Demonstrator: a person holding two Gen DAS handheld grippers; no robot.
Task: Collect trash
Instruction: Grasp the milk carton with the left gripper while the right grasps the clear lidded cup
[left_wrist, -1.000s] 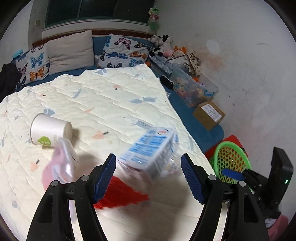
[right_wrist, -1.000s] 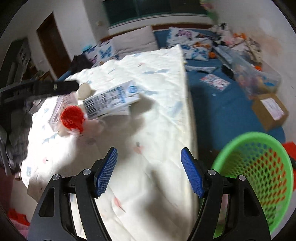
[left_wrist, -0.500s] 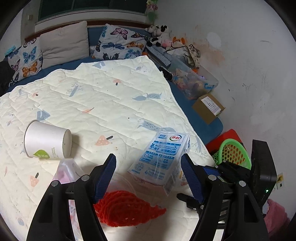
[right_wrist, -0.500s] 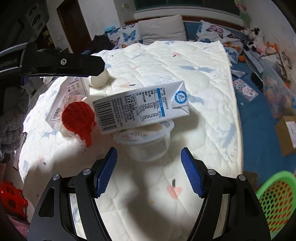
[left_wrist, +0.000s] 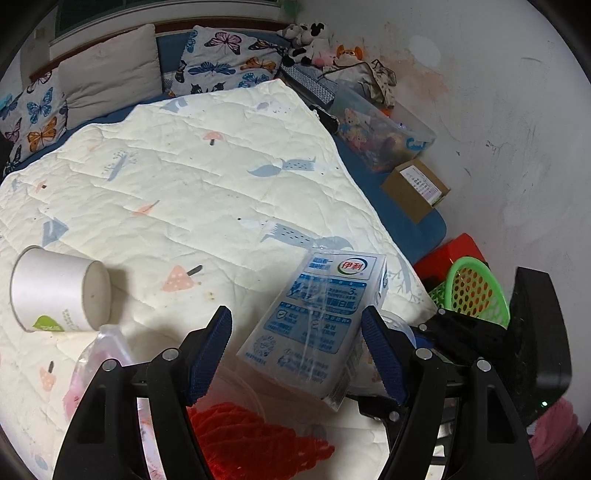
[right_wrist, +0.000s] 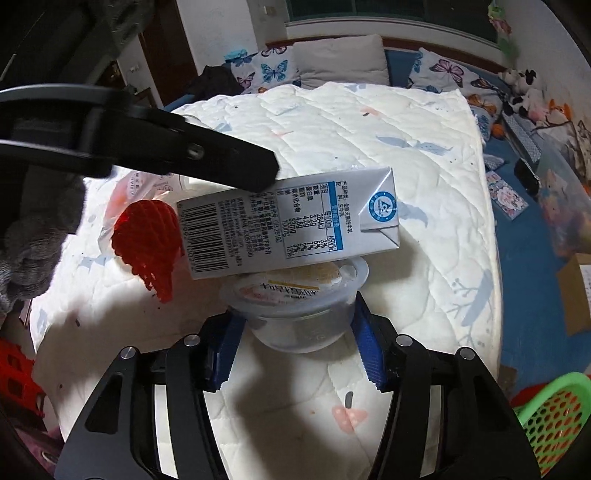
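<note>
A blue-and-white milk carton (left_wrist: 317, 325) lies tilted on the lid of a clear plastic tub (right_wrist: 299, 317) on the quilted bed. My left gripper (left_wrist: 295, 350) is open and straddles the carton, with a gap on its left side. One of its black fingers (right_wrist: 221, 162) reaches over the carton (right_wrist: 288, 221) in the right wrist view. My right gripper (right_wrist: 297, 347) is closing, and its blue pads touch the tub's two sides. Left of the carton lies a red foam net (right_wrist: 147, 243), also low in the left wrist view (left_wrist: 251, 439).
A white paper cup (left_wrist: 59, 291) lies on its side to the left, with a pinkish plastic bag (left_wrist: 99, 369) near it. A green mesh basket (right_wrist: 554, 413) stands off the bed's corner. Pillows, toys and a cardboard box (left_wrist: 413, 188) line the far side.
The right gripper moved up to the tub and its jaws narrowed onto its sides. The left gripper came down closer over the carton, still wide.
</note>
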